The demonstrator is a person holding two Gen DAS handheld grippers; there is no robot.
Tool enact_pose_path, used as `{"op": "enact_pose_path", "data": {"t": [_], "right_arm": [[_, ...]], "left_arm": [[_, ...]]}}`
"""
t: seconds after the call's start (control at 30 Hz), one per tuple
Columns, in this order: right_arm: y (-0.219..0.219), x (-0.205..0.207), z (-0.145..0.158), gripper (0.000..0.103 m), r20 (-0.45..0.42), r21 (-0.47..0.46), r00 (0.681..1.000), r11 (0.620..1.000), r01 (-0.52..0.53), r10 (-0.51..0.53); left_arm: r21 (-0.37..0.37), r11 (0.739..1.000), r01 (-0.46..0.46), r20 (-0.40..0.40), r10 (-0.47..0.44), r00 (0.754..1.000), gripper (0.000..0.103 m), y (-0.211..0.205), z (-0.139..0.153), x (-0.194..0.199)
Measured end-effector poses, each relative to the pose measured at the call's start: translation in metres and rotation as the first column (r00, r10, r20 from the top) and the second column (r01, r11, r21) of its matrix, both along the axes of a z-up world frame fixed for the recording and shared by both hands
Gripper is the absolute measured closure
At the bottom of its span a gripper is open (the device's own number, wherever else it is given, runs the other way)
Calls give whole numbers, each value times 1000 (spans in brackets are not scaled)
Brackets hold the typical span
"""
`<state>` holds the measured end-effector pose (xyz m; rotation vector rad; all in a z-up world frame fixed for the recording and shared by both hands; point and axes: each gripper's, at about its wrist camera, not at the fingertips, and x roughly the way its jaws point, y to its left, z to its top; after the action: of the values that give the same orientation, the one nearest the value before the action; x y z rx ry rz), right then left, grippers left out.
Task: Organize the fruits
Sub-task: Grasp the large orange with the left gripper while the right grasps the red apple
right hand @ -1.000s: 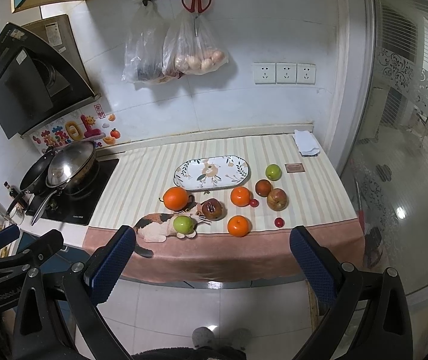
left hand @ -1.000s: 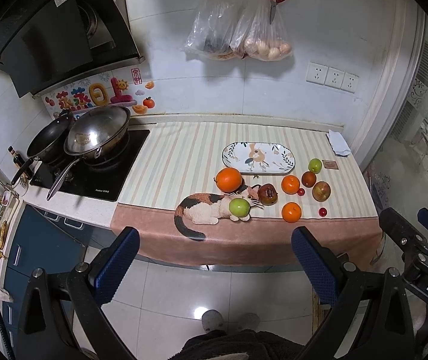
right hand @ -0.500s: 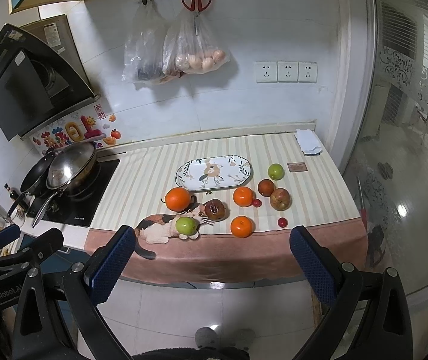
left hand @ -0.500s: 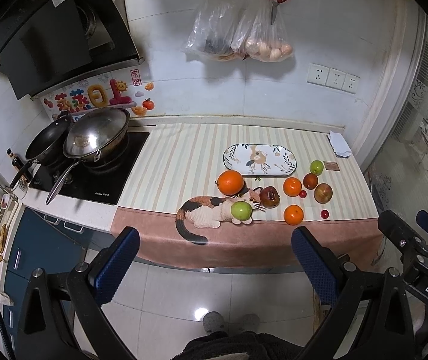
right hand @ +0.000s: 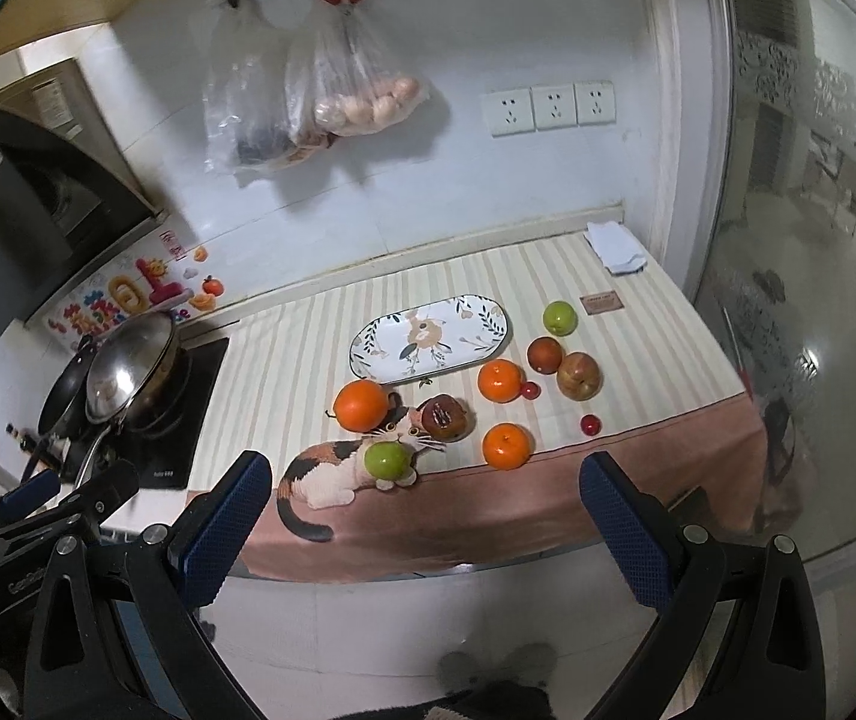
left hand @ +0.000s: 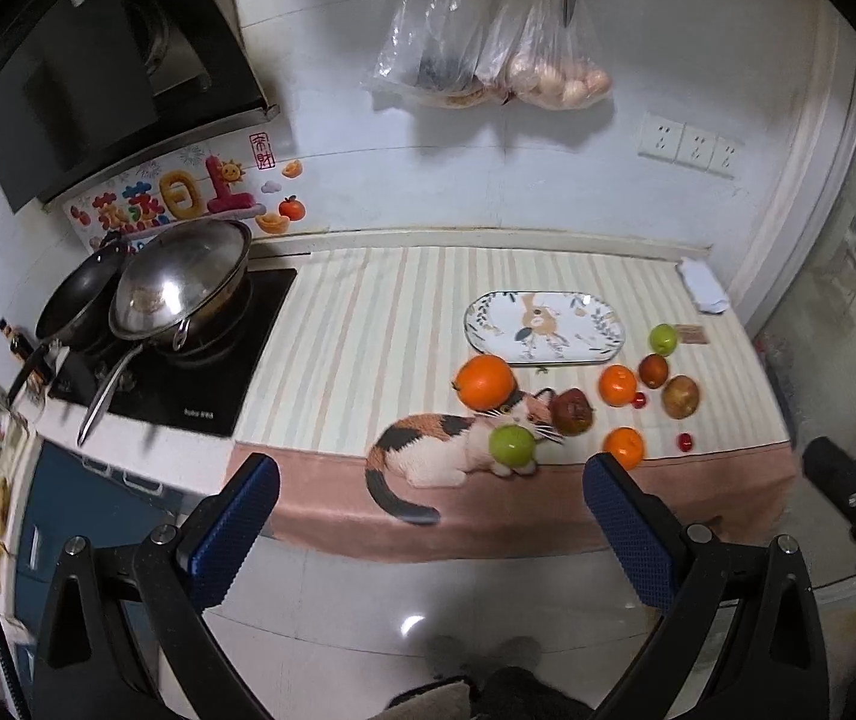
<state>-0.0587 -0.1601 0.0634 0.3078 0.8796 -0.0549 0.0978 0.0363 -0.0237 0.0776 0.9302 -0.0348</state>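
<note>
- While both grippers hang short of the desk (right hand: 637,480), the left gripper (left hand: 428,516) and right gripper (right hand: 422,516) stand spread, holding nothing.
- Fruit: three oranges (right hand: 360,405), two green apples (right hand: 389,459), three reddish fruits (right hand: 442,417), two cherry tomatoes (right hand: 590,423).
- All lie at the bare plate's (right hand: 368,354) five-to-eight o'clock.
- Since earlier, both views have drawn closer; no fruit has shifted.

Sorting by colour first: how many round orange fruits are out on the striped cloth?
3. The largest orange fruit sits near the patterned oval plate's left end; a smaller orange fruit lies right of the plate; the third orange fruit sits nearest the counter edge. None looks hidden.
</note>
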Motion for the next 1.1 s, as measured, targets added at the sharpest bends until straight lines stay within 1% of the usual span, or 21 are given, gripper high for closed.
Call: {"op": "enact_pose_path", "data": {"t": [0.07, 0.13, 0.17, 0.23, 0.27, 0.33, 0.43, 0.5, 0.6, 0.63, 0.67, 0.73, 0.8, 0.87, 0.9, 0.97, 1.03, 1.1], "right_arm": [[-2, 16, -12, 0, -18, 14, 1000, 1000, 18, -18], [-4, 35, -25, 0, -42, 28, 999, 999, 32, -31], [-5, 47, -34, 0, -65, 32, 997, 999, 38, -35], [-10, 72, -55, 0, -111, 53, 993, 998, 44, -38], [-12, 82, -64, 0, -135, 57, 990, 997, 45, -37], [-18, 107, -87, 0, -179, 80, 983, 996, 51, -36], [-28, 144, -122, 0, -244, 107, 969, 992, 61, -33], [-37, 172, -151, 0, -291, 127, 957, 990, 56, -17], [-40, 207, -189, 0, -353, 146, 935, 989, 24, 30], [-40, 220, -204, 0, -379, 157, 924, 988, 5, 56], [-39, 232, -219, 0, -402, 169, 912, 986, -10, 78], [-37, 256, -248, 0, -446, 188, 887, 981, -34, 117], [-34, 272, -270, 0, -480, 203, 865, 978, -51, 145], [-31, 286, -294, 0, -513, 226, 841, 972, -63, 174], [-30, 293, -305, 0, -529, 239, 828, 969, -62, 184], [-26, 304, -327, 0, -560, 286, 798, 956, -65, 222], [-19, 312, -344, 1, -587, 294, 771, 953, -78, 244], [-13, 317, -356, 1, -609, 312, 747, 946, -81, 265]], "left_arm": [[14, 1000, 4, -13, -4, 1000, 0, 1, -11, 16], [38, 999, 11, -51, -9, 999, 0, 0, -30, 38], [49, 999, 10, -82, -5, 997, 0, 0, -43, 54], [34, 999, 15, -141, -10, 990, 0, 1, -59, 73], [23, 1000, 16, -182, -11, 983, 0, 1, -74, 91], [28, 1000, 15, -238, -8, 971, 0, -1, -94, 111], [4, 1000, 11, -337, -9, 942, 0, -6, -132, 156], [-11, 1000, 5, -368, -9, 930, 0, -10, -149, 179], [6, 999, 37, -406, -31, 913, 0, -23, -178, 215], [16, 999, 48, -432, -36, 901, 0, -28, -191, 227], [8, 998, 58, -465, -48, 884, 0, -32, -205, 239], [-14, 998, 58, -534, -56, 843, 0, -39, -233, 260], [-26, 997, 68, -587, -71, 806, 0, -50, -259, 277], [-14, 998, 69, -626, -63, 778, 0, -57, -280, 290], [-26, 998, 63, -649, -65, 758, 0, -60, -291, 296], [-30, 999, 44, -680, -53, 731, 0, -64, -307, 304], [-36, 999, 34, -697, -50, 715, 0, -66, -316, 308], [-21, 999, 34, -714, -39, 699, 0, -67, -325, 308]]}}
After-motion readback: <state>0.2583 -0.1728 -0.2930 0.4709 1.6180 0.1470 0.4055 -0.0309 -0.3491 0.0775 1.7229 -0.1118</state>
